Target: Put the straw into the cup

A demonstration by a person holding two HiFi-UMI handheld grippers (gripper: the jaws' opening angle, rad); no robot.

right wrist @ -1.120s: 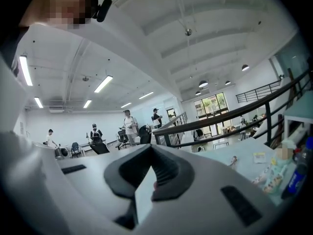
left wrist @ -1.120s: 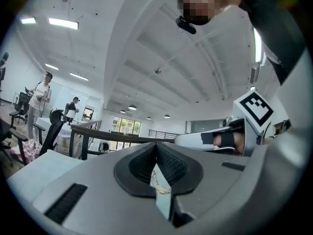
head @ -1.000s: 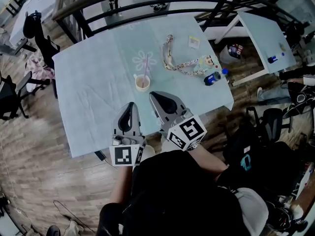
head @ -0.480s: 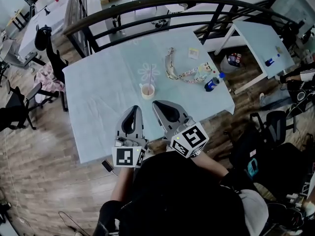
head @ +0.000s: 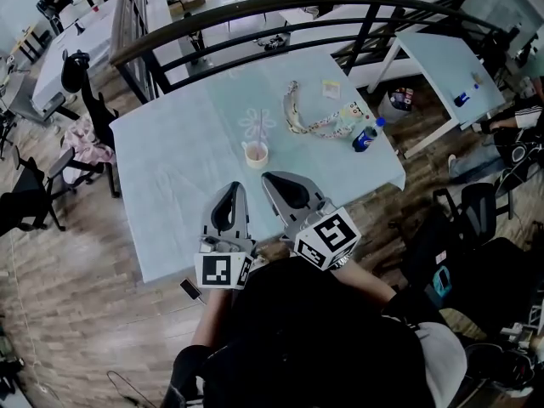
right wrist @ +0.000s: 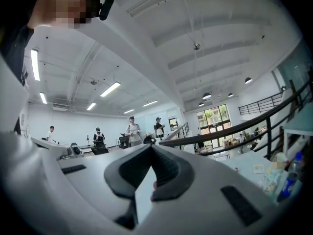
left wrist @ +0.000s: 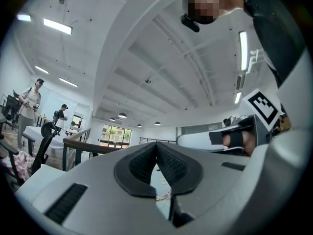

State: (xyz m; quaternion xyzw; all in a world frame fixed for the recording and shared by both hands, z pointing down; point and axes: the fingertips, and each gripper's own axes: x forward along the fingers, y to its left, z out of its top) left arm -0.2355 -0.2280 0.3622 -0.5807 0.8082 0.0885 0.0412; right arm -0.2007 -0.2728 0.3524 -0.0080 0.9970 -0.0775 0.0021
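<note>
Both grippers sit low over the near edge of the bench [head: 170, 194], close to my body, side by side. The left gripper [head: 231, 187] has its fingers closed w/ the dark pads meeting at the tip and nothing between them, and its own view shows the same. The right gripper [head: 272, 178] is likewise shut tip to tip and empty; it lies just right of the left one and angles a bit toward the bench's middle. The marker cubes are nearest me.

The cup [head: 255, 154] stands upright approx. mid-bench, just beyond both sets of fingertips and clear of them. The straw [head: 257, 137] shows as a thin pink line rising from the cup toward the far side; it looks to be inside the cup, though it's too small to be sure how deep.

Further back and to the right lies a patterned strap [head: 299, 116] in a loose loop, w/ a small card [head: 331, 89] beyond it. A blue bottle [head: 365, 134] rests near the right edge. A dark railing [head: 255, 11] curves behind the bench.
</note>
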